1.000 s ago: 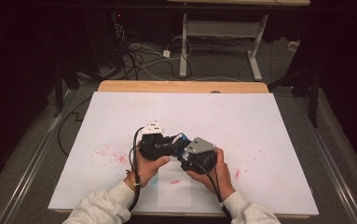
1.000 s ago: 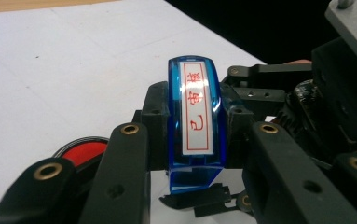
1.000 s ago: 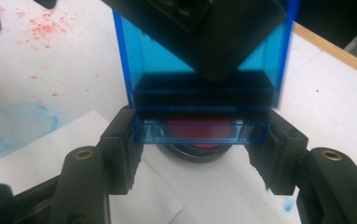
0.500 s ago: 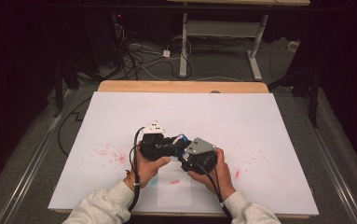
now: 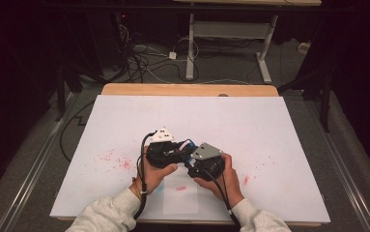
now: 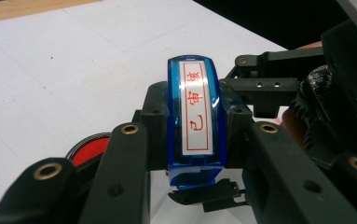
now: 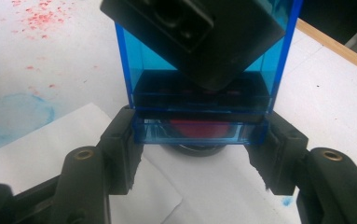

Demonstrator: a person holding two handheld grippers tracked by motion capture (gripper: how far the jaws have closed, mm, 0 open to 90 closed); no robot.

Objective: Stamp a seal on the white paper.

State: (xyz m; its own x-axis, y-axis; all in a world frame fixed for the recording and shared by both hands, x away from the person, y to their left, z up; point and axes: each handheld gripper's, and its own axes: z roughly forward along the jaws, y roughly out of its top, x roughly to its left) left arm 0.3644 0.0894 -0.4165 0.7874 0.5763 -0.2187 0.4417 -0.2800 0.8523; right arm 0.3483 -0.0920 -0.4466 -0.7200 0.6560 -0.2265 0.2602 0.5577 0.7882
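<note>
I have both grippers closed on one blue stamp (image 6: 195, 116), held near the middle of the white sheet (image 5: 269, 125) that covers the table.

In the left gripper view, the left gripper (image 6: 192, 144) has its jaws clamped on the stamp's two broad sides. The narrow top face, with its white label of red characters, points up at that camera. The label's long axis runs away from me between the jaws.

In the right gripper view, the right gripper (image 7: 197, 149) has its jaws pressed against the two ends of the stamp's clear blue base. The base's long axis lies across the gap from jaw to jaw. Beneath the base I see a red ink pad (image 7: 197, 128) in a dark round rim, sitting on a paper slip (image 7: 204, 186). I cannot tell whether the stamp touches the pad.

In the high view, the stamp (image 5: 186, 144) sits between the left gripper (image 5: 175, 153) and the right gripper (image 5: 197, 162), which meet almost nose to nose. The sheet's near edge is close behind my hands. The sheet lies bare to either side and beyond the stamp towards the far wooden edge (image 5: 187, 90), with red specks (image 5: 115, 159) left of the stamp.
</note>
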